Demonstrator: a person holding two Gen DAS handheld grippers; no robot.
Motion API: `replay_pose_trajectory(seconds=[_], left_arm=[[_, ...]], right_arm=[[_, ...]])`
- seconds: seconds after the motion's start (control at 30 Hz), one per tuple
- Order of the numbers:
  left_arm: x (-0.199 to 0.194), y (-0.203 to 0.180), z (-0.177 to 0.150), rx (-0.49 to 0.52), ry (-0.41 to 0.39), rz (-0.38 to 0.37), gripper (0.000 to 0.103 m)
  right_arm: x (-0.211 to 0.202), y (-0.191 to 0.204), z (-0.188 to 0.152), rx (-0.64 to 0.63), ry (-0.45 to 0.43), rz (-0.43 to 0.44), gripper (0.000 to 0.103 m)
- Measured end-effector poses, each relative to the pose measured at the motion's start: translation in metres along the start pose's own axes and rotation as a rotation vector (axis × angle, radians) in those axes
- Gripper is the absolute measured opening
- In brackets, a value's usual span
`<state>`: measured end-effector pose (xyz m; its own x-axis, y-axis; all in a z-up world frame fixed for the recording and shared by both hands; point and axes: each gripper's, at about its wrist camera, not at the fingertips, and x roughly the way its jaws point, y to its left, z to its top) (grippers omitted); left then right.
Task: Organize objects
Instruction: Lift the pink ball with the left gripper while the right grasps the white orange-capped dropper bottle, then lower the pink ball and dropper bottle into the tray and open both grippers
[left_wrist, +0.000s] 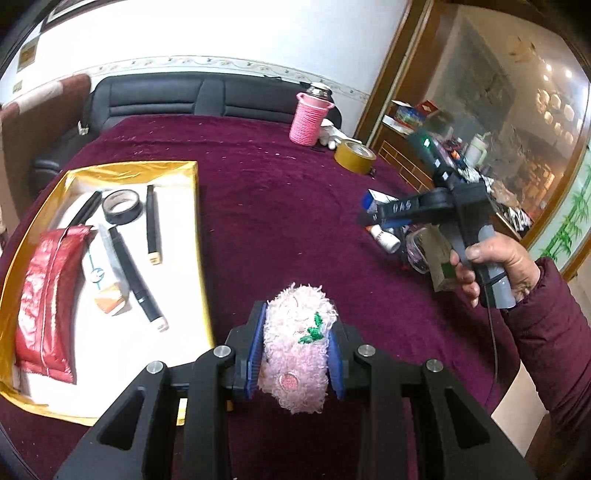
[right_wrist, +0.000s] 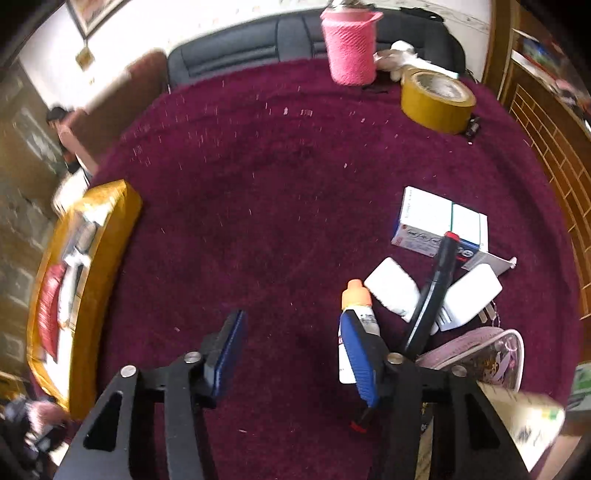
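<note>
Left tongs (left_wrist: 297, 350) clamped, right tongs (right_wrist: 291, 354) agape

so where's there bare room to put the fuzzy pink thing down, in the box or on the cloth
In the gold box, the white floor is bare along its right side, between the black pen and the gold wall; the left half is crowded by the red pouch. The maroon cloth is open mid-table. The cluster around the orange-capped bottle is crowded.

A fluffy pink plush toy (left_wrist: 297, 354) is seen over deep-pile maroon cloth (left_wrist: 280, 192); glossy gold foil lines the box (left_wrist: 122, 171), where a shiny red pouch (left_wrist: 44, 302) is laid.
</note>
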<state>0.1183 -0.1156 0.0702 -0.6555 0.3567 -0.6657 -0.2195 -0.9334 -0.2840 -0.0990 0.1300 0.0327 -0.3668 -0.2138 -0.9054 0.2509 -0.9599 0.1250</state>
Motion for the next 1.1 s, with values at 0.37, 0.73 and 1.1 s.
replay_pose_trajectory(seconds=[0.37,0.73,1.1], left_arm=[[-0.018,0.043,-0.009,-0.087,-0.021,0.035,0.029],[-0.041,0.084,-0.009,-0.172,-0.032,0.130,0.029],[-0.012,0.097,-0.012,-0.176,0.082,0.199,0.029]], right_arm=[[0.022,-0.013,0.001,0.005,0.087,-0.206,0.038],[-0.005,-0.018,-0.025,0.111,-0.032,0.016,0.029],[-0.044,0.065,-0.026,0.060,-0.097,0.372,0.030]])
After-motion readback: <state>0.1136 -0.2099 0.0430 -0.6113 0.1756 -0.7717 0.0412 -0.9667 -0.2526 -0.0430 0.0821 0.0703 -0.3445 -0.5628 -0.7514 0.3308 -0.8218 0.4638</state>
